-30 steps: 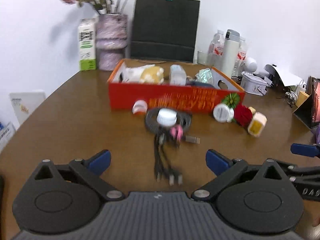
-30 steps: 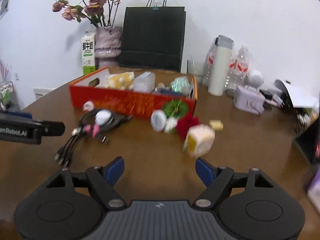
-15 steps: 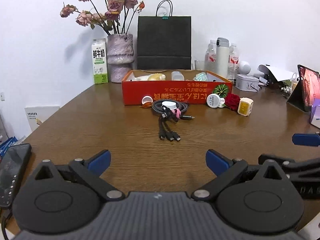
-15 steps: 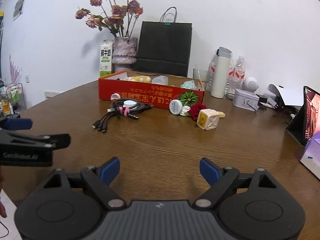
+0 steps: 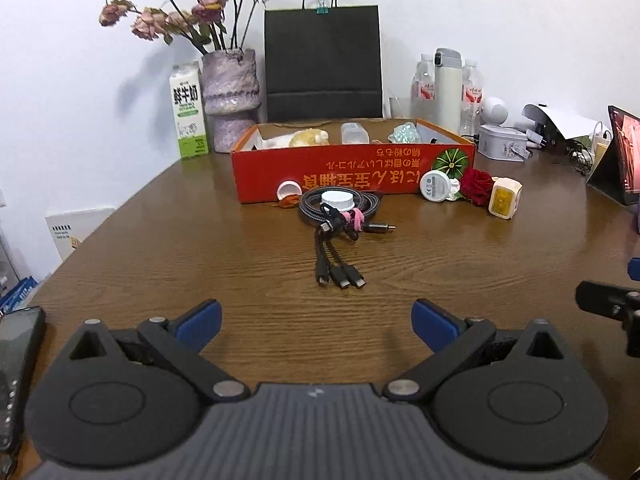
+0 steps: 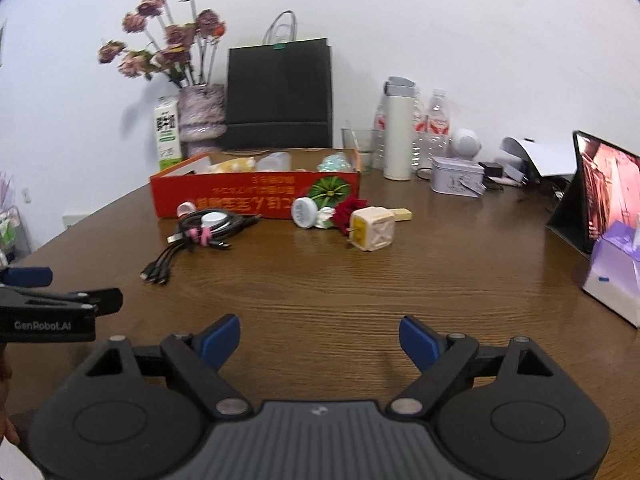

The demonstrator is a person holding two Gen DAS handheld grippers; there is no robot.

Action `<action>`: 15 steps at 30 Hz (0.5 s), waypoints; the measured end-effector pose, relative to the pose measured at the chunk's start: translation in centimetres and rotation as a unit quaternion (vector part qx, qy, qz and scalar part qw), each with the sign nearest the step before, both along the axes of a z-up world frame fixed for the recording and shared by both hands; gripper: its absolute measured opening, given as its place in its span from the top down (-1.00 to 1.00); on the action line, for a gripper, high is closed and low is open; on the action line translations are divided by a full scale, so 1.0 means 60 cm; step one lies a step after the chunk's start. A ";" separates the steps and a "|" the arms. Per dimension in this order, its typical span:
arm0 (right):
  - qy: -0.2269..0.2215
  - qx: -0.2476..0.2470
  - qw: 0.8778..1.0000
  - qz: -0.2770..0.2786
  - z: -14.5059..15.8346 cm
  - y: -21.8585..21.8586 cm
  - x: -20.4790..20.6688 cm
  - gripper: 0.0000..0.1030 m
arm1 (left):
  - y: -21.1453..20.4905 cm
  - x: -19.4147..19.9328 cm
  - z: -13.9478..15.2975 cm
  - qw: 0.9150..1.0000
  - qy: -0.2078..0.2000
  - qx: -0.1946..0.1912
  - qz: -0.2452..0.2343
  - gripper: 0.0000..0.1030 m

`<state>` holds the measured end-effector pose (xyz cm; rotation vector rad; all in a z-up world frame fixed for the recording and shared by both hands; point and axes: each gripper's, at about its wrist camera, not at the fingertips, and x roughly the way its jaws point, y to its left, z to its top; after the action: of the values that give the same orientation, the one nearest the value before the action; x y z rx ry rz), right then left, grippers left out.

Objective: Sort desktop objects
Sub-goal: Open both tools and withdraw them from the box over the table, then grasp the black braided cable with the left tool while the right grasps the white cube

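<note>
An orange-red box [image 5: 352, 172] [image 6: 256, 196] holding several items stands mid-table. In front of it lie a coiled black cable [image 5: 340, 216] [image 6: 200, 228] with a white cap on top, a small pink-white cap [image 5: 289, 190], a white round disc [image 5: 436, 186] [image 6: 304, 212], a red rose [image 5: 476, 184] [image 6: 348, 210] and a cream-yellow plug cube [image 5: 505, 198] [image 6: 372, 232]. My left gripper [image 5: 316, 320] is open over bare wood, short of the cable's plugs. My right gripper [image 6: 320, 338] is open too, well short of the cube, nothing between its fingers.
At the back stand a vase of dried flowers [image 5: 230, 96], a milk carton [image 5: 188, 110], a black paper bag [image 5: 322, 62], bottles and a white flask [image 6: 398, 132]. A tablet [image 6: 600, 192] and a purple box [image 6: 616, 276] sit right. A phone [image 5: 16, 356] lies left.
Both grippers have drawn back from the box and its objects, which now look smaller and farther. The right gripper's jaws stand a little wider than a second ago.
</note>
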<state>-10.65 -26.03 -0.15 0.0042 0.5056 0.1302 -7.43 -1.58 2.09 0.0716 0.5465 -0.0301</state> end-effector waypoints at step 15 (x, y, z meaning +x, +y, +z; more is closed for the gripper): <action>0.017 0.022 1.000 -0.015 0.017 -0.071 0.116 -0.55 | -0.029 0.101 -0.006 0.998 0.027 0.020 -0.062 -1.00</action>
<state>-3.72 -30.29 0.87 0.0565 0.5366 0.1116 -1.35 -3.33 1.74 0.1433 0.5957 -0.1419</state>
